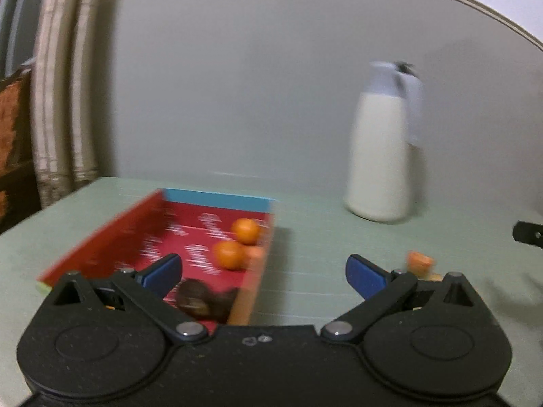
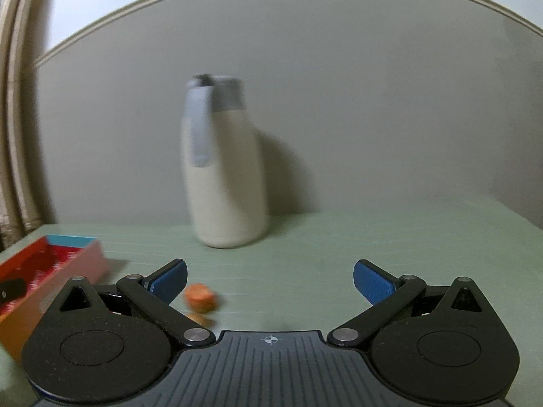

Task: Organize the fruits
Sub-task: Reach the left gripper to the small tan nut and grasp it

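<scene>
A shallow red box [image 1: 112, 237] with a blue far wall lies on the pale green table. In it are two orange fruits [image 1: 245, 230] [image 1: 229, 254] and a dark fruit [image 1: 200, 300] near its front. My left gripper [image 1: 263, 273] is open and empty over the box's right wall. A small orange fruit [image 1: 420, 260] lies on the table to its right; it also shows in the right wrist view [image 2: 200, 297], with another orange piece [image 2: 198, 318] behind it. My right gripper [image 2: 269, 281] is open and empty, with the fruit by its left finger. The box [image 2: 51, 271] sits at the left.
A tall cream jug [image 1: 381, 156] with a grey lid and handle stands at the back of the table by the wall, and in the right wrist view [image 2: 224, 176] it is straight ahead. Curtains [image 1: 57, 101] hang at the left. The table edge runs along the left.
</scene>
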Action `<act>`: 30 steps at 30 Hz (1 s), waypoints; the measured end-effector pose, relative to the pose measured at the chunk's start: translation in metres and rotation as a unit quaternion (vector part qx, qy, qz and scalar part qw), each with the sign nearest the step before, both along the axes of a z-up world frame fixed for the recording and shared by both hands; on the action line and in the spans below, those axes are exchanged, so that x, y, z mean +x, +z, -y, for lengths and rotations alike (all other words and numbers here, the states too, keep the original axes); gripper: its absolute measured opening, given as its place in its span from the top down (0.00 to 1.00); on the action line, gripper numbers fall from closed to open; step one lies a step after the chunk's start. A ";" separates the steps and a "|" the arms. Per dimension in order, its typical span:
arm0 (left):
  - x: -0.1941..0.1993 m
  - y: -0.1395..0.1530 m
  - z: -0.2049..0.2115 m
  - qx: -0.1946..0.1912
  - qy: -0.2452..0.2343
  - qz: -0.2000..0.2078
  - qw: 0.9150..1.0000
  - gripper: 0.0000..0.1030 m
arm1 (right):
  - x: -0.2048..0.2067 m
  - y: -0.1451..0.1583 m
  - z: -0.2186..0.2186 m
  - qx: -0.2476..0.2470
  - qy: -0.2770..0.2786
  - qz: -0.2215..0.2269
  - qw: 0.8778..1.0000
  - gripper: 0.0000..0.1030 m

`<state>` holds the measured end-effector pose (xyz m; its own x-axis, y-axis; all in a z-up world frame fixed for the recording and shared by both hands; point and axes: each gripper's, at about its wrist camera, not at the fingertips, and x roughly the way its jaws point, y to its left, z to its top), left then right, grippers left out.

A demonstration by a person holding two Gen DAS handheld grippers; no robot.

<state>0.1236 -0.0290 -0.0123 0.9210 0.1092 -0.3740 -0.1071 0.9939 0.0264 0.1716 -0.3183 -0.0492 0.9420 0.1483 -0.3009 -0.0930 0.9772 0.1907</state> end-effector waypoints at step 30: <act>0.087 -0.051 0.128 0.012 -0.149 -0.128 0.981 0.85 | 0.021 -0.024 0.081 -0.013 -0.071 -0.062 0.995 0.00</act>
